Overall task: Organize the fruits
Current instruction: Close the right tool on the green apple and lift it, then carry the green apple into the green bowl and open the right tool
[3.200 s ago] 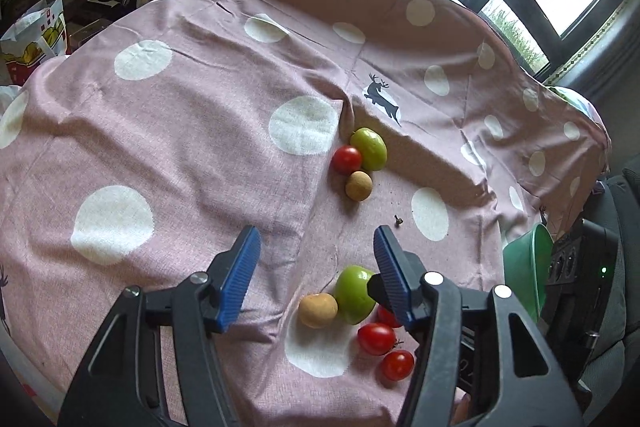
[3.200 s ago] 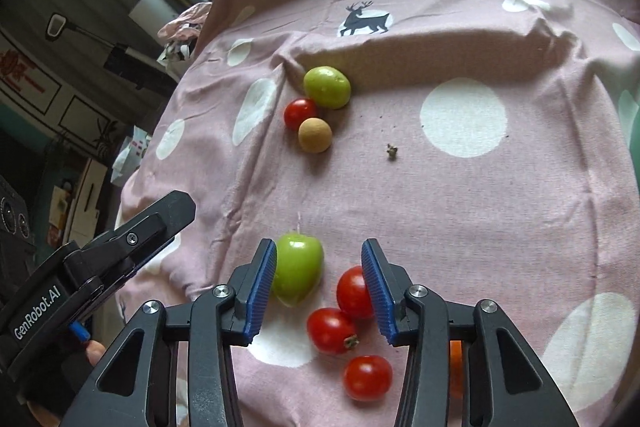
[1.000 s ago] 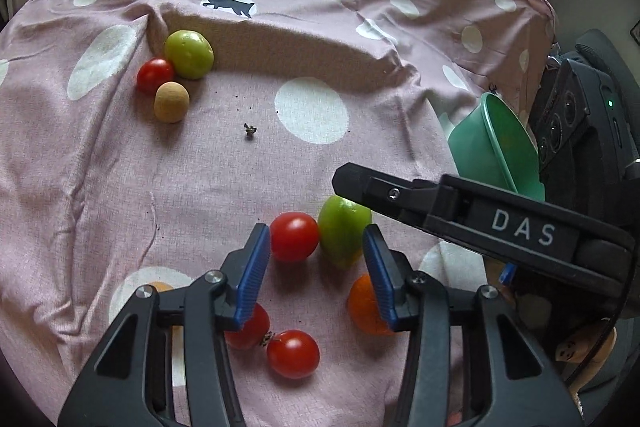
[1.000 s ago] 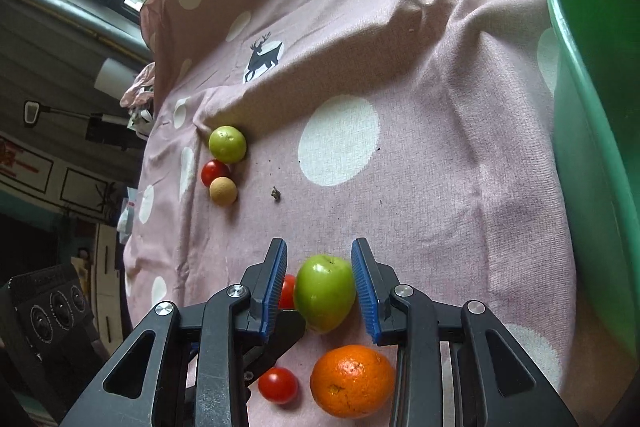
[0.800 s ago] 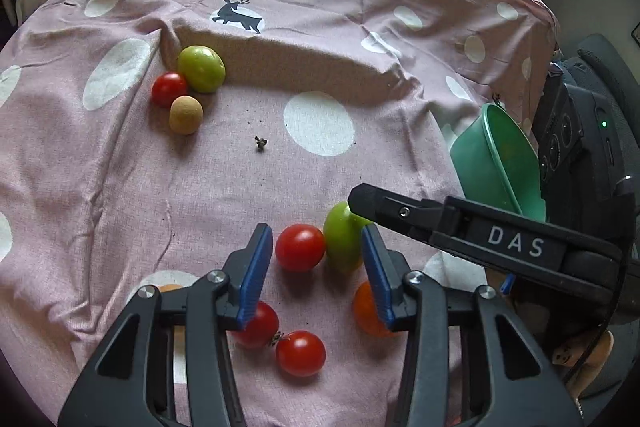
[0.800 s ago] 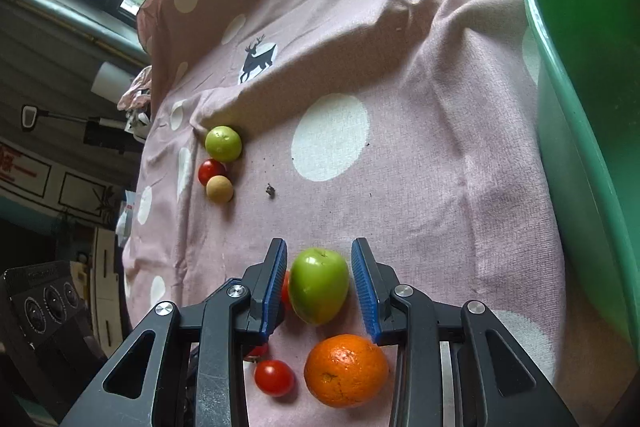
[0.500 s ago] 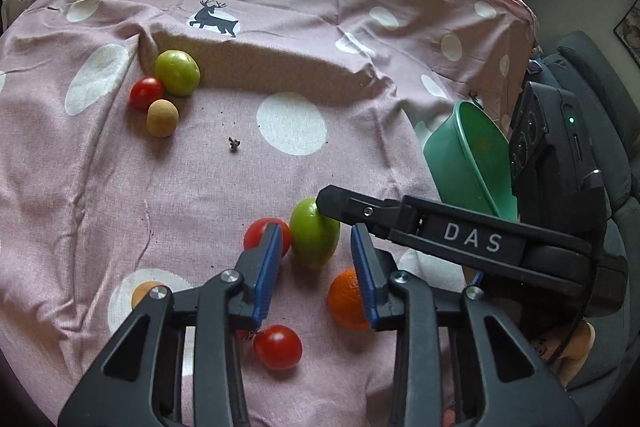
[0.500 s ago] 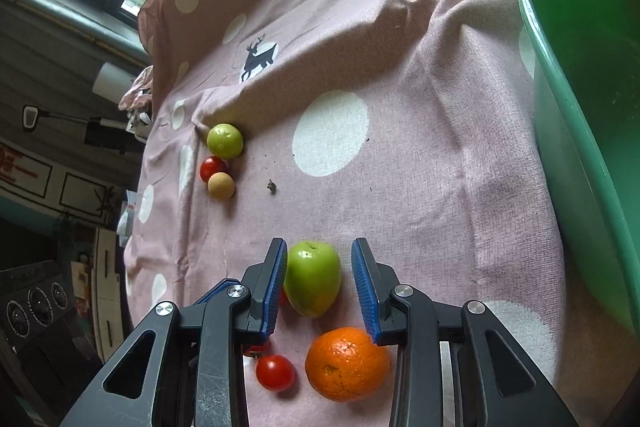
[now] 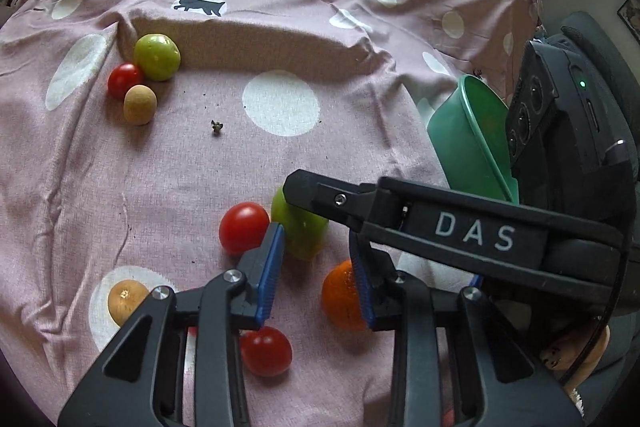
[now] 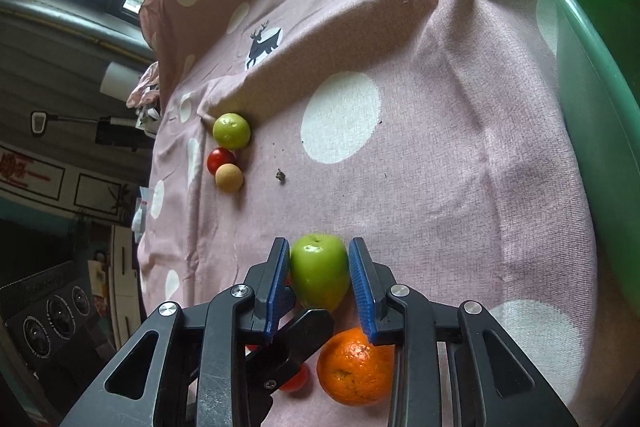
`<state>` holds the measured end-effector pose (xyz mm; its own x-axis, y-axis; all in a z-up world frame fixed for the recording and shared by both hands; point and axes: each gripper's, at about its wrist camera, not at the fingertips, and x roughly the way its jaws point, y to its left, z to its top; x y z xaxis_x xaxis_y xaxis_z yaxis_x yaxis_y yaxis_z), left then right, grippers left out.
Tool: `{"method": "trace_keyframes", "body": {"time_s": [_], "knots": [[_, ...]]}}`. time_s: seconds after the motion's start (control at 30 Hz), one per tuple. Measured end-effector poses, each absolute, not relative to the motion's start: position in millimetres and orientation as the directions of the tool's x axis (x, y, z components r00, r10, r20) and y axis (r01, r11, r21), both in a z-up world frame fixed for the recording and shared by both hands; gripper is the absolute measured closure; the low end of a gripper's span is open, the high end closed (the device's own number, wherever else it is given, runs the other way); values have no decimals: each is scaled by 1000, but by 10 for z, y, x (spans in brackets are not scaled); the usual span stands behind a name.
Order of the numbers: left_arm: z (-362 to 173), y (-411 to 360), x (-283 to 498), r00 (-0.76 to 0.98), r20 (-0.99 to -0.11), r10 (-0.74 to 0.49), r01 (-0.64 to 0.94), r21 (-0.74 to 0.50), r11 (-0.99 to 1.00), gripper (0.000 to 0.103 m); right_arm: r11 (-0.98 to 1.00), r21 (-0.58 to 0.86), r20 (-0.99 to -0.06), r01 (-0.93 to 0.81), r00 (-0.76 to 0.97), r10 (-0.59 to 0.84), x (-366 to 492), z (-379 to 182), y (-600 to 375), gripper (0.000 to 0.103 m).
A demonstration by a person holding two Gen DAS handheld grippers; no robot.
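A green apple (image 10: 319, 275) lies on the pink dotted cloth (image 10: 420, 187), between the blue pads of my right gripper (image 10: 319, 289), which is shut on it. The apple also shows in the left wrist view (image 9: 300, 231), partly under the right gripper's black finger. My left gripper (image 9: 318, 273) is open and empty just behind the apple, between a red tomato (image 9: 244, 229) and an orange (image 9: 342, 295). The orange (image 10: 356, 367) lies just below the right gripper. A green bowl (image 10: 592, 75) stands to the right.
A second green fruit (image 9: 157, 57), a red tomato (image 9: 125, 79) and a tan round fruit (image 9: 139, 104) lie together at the far left by a cloth fold. Another tomato (image 9: 266, 351) and a yellow fruit (image 9: 126, 301) lie near the left gripper. A black device (image 9: 560, 131) sits beside the bowl.
My right gripper's pads have closed in against the green apple. My left gripper has narrowed and shifted right, so its gap now faces the apple instead of the tomato.
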<state>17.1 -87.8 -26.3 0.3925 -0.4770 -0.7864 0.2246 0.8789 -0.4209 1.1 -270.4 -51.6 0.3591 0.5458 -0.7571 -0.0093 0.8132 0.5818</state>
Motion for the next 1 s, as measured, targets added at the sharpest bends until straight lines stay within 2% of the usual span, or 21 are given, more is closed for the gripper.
{"method": "trace_keyframes", "body": {"time_s": [0.27,0.57,1.0], "knots": [[-430,-873,244,342,-815,-468,173,-435,884,73,803,596,-752,-6,348,560,31,-546,-2704,70],[-369,-900,219,387,-811,-439,178,-401,899,73,808,589,-747,-26,363,557,6,-488,-2698,69],[178,-1071,109,516,-707,-483,329,-357,874,71,822,556,-651,-126,549,524,-270,118,-2832,69]]}}
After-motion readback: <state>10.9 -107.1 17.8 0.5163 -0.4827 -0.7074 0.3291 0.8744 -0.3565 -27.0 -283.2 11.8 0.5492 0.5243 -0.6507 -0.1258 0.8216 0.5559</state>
